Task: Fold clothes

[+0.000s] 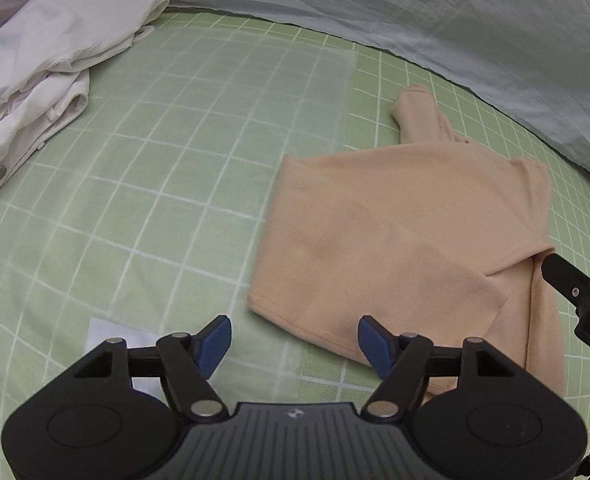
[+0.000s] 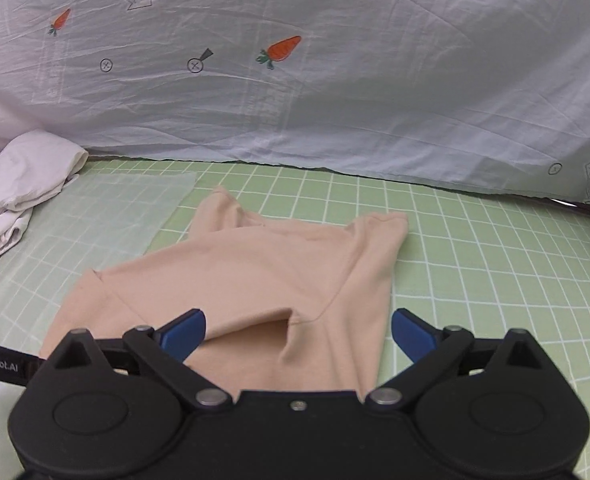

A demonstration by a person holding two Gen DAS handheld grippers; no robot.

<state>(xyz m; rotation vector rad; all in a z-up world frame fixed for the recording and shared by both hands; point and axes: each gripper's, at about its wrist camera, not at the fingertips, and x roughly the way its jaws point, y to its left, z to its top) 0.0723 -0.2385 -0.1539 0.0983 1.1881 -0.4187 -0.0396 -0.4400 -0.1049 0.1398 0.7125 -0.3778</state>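
1. Between the blue pads of your left gripper (image 1: 294,340) nothing is clamped: the jaws stand apart, hanging over the near hem of the peach top (image 1: 407,236), one pad above bare sheet and the other above the hem corner.
2. Your right gripper (image 2: 299,330) also has its jaws spread wide. A folded-in sleeve flap of the top lies between the pads, but neither pad presses on it, so count it as released.
3. Read the peach top as partly folded: both sides are turned inward across the body, leaving a narrower panel lying flat near the middle of the work surface. The jaws are probably clear so that the folds settle undisturbed.
4. Note the fabric: a soft, matte knit with a stitched hem; it drapes limply and will likely slip if gripped by a single layer.
5. Underneath lies a green checked sheet (image 1: 143,208), smooth and taut.
6. Set well apart at the far left is a white garment (image 1: 43,76), loosely bundled, with a metal button.
7. Behind hangs a wrinkled pale cloth with carrot prints (image 2: 295,92).
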